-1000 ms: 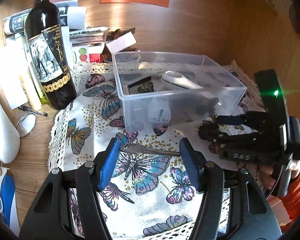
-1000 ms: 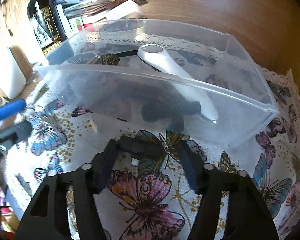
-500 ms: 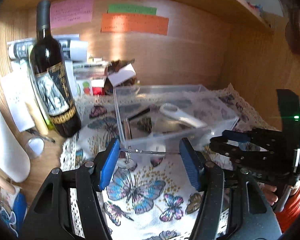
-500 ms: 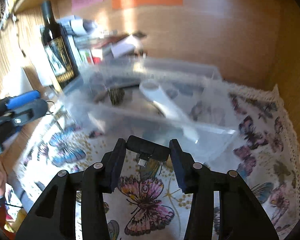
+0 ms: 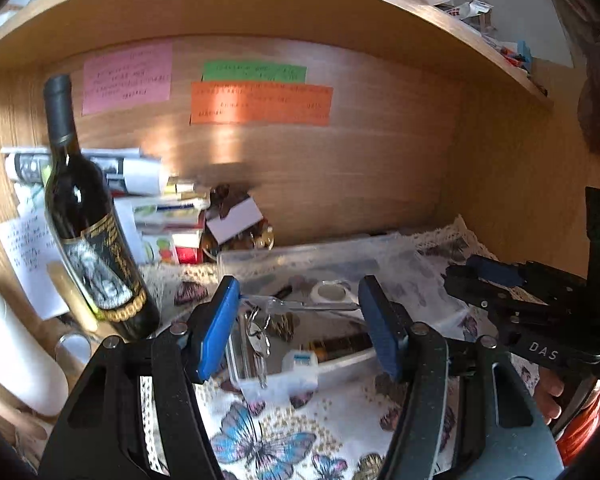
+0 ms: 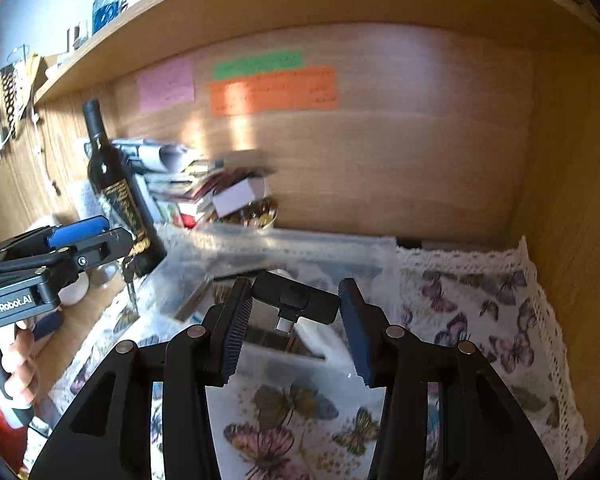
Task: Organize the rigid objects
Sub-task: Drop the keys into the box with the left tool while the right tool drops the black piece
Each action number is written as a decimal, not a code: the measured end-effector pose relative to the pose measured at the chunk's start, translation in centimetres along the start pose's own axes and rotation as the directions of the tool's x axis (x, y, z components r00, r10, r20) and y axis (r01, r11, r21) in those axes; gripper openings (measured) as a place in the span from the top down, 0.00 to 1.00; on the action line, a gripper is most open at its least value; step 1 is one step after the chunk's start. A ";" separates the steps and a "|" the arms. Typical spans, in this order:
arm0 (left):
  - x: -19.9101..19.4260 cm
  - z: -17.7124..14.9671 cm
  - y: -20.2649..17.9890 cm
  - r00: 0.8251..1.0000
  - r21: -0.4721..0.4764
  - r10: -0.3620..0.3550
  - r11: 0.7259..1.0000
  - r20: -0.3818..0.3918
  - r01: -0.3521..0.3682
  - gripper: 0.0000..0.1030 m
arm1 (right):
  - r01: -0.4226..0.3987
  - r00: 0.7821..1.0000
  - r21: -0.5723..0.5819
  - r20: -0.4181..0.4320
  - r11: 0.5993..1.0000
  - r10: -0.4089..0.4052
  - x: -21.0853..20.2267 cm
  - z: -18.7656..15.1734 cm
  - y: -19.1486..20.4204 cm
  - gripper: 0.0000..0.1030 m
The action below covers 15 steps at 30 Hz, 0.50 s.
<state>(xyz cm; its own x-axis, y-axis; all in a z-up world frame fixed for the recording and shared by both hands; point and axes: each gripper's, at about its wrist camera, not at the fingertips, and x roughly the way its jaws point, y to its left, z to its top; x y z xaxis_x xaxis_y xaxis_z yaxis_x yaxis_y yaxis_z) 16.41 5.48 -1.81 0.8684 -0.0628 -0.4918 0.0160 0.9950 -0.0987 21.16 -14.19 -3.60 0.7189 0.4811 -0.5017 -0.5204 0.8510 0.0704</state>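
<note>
Left claw [image 5: 298, 326] clamps key [image 5: 308, 305] end to end: light, stiff, slippery. Right claw [image 6: 296, 322] clamps small black adapter [image 6: 296, 298] by its ends: light, rigid.

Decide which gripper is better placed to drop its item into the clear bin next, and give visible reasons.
Probably the right gripper: its black adapter hangs over the bin. The left gripper holds its keys nearer the bin's front edge.
</note>
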 end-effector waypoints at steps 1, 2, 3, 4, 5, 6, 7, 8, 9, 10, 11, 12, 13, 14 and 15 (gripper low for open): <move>0.3 0.2 0.0 1.000 0.000 0.005 1.000 0.001 -0.005 0.41 | 0.001 1.000 0.003 0.000 1.000 -0.001 0.3 0.2 -0.2 0.59; 0.6 0.3 0.0 1.000 -0.002 0.007 1.000 -0.001 -0.007 0.41 | -0.001 1.000 0.005 -0.001 1.000 0.001 0.5 0.3 -0.4 0.59; 0.9 0.4 0.1 1.000 -0.006 0.006 1.000 -0.005 -0.006 0.41 | -0.004 1.000 0.008 -0.005 1.000 0.004 0.8 0.3 -0.4 0.59; 1.4 0.4 0.2 1.000 -0.013 0.003 1.000 -0.014 -0.004 0.41 | -0.011 1.000 0.011 -0.012 1.000 0.011 1.3 0.4 -0.6 0.59; 1.9 0.3 0.3 1.000 -0.019 0.002 1.000 -0.023 -0.003 0.41 | -0.013 1.000 0.012 -0.021 1.000 0.014 1.7 0.4 -0.8 0.59; 2.3 0.2 0.4 0.999 -0.023 0.002 1.000 -0.033 -0.003 0.41 | -0.012 0.999 0.014 -0.031 1.000 0.012 2.2 0.3 -0.8 0.59; 3.0 0.0 0.4 0.999 -0.026 0.006 1.000 -0.051 -0.007 0.41 | -0.010 0.999 0.013 -0.043 1.000 0.011 2.8 0.2 -0.8 0.59; 3.6 -0.2 0.5 0.998 -0.027 0.010 1.000 -0.065 -0.012 0.41 | -0.010 0.998 0.012 -0.057 1.000 0.010 3.4 0.0 -0.8 0.59; 4.1 -0.5 0.6 0.997 -0.027 0.013 1.000 -0.081 -0.015 0.41 | -0.010 0.997 0.013 -0.078 1.000 0.011 4.2 -0.2 -0.8 0.59; 4.9 -0.9 0.7 0.994 -0.030 0.014 0.999 -0.104 -0.017 0.41 | -0.013 0.995 0.010 -0.095 1.000 0.014 4.9 -0.5 -0.8 0.59; 5.5 -1.1 0.8 0.993 -0.033 0.012 0.999 -0.121 -0.016 0.41 | -0.013 0.994 0.009 -0.108 1.000 0.013 5.3 -0.6 -0.7 0.59; 6.1 -1.5 0.9 0.990 -0.036 0.010 0.999 -0.140 -0.015 0.41 | -0.012 0.992 0.006 -0.125 1.000 0.012 5.9 -0.8 -0.6 0.59; 6.6 -1.8 1.1 0.988 -0.039 0.008 0.999 -0.156 -0.014 0.41 | -0.011 0.990 0.001 -0.143 1.000 0.011 6.6 -1.0 -0.5 0.59; 7.2 -2.1 1.2 0.985 -0.044 0.009 0.999 -0.173 -0.017 0.41 | -0.012 0.988 -0.001 -0.156 1.000 0.011 7.1 -1.3 -0.5 0.59; 7.5 -2.3 1.3 0.983 -0.044 0.011 0.999 -0.182 -0.019 0.41 | -0.012 0.985 -0.005 -0.171 1.000 0.011 7.7 -1.5 -0.3 0.59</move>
<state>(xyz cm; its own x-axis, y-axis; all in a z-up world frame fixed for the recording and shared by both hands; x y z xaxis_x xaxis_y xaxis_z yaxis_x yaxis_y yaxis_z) 21.85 6.12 -7.63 0.7641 -0.0647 -0.6418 -0.0225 0.9917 -0.1268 26.20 -11.04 -8.79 0.6234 0.4476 -0.6411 -0.5318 0.8438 0.0721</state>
